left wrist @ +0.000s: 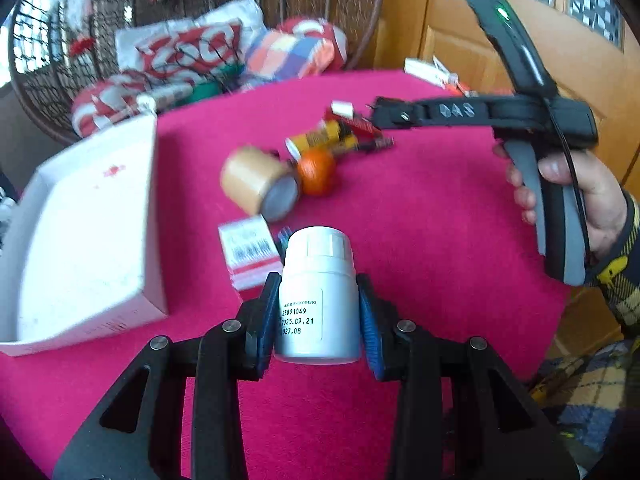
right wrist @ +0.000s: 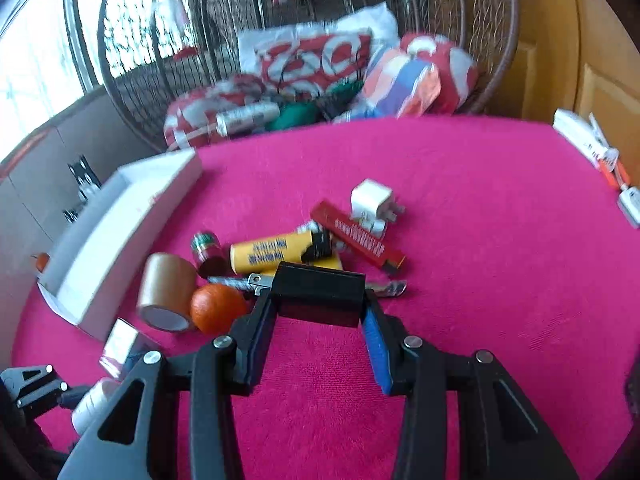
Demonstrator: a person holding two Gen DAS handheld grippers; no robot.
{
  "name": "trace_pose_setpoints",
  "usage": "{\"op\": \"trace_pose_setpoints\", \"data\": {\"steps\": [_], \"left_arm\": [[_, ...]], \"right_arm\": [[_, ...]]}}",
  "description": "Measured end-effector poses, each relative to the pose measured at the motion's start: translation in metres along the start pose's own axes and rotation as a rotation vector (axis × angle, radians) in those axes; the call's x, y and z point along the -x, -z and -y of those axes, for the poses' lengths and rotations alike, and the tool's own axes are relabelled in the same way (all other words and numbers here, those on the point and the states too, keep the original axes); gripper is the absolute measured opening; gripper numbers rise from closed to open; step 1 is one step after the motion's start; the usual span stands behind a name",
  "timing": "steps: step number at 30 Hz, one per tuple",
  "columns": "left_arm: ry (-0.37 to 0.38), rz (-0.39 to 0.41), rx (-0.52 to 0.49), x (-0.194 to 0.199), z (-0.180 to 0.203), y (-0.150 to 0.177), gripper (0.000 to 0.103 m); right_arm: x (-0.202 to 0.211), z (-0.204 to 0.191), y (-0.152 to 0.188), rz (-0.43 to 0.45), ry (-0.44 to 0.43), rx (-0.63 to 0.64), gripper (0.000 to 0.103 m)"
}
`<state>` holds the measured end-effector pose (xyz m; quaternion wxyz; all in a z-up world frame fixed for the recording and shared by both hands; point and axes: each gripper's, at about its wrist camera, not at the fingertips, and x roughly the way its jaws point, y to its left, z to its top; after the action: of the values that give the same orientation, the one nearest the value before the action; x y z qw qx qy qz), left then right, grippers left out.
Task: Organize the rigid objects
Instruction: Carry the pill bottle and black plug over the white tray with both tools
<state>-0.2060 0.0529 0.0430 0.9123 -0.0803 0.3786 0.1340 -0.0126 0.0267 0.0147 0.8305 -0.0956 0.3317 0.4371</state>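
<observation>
- A white pill bottle [left wrist: 318,296] with printed dates is clamped between the blue pads of the left tongs [left wrist: 320,316], held above the near part of the pink desk [left wrist: 440,240].
- The right tongs [right wrist: 320,312] grip a black box [right wrist: 320,294] by its two sides, just above the desk's middle.
- Beyond it lies a cluster: a yellow lighter [right wrist: 276,252], a red lighter [right wrist: 358,238], a white charger plug [right wrist: 372,200], an orange ball [right wrist: 218,308] touching a brown tape roll [right wrist: 168,292].
- An open white box [right wrist: 116,232] sits along the desk's left edge.
- A wire basket chair [right wrist: 304,40] stands past the far edge.
</observation>
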Motion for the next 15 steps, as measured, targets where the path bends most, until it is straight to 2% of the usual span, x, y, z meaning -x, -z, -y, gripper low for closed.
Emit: {"op": "trace_pose_setpoints", "data": {"steps": [11,15], "left_arm": [[-0.134,0.253,0.121,0.077,-0.046,-0.039,0.036],[-0.187,0.315,0.175,0.099,-0.067,-0.042,0.036]], "right_arm": [[0.060,-0.021,-0.029,0.206,0.010,0.043,0.042],[0.074,-0.024,-0.037,0.258,0.023,0.046,0.042]]}}
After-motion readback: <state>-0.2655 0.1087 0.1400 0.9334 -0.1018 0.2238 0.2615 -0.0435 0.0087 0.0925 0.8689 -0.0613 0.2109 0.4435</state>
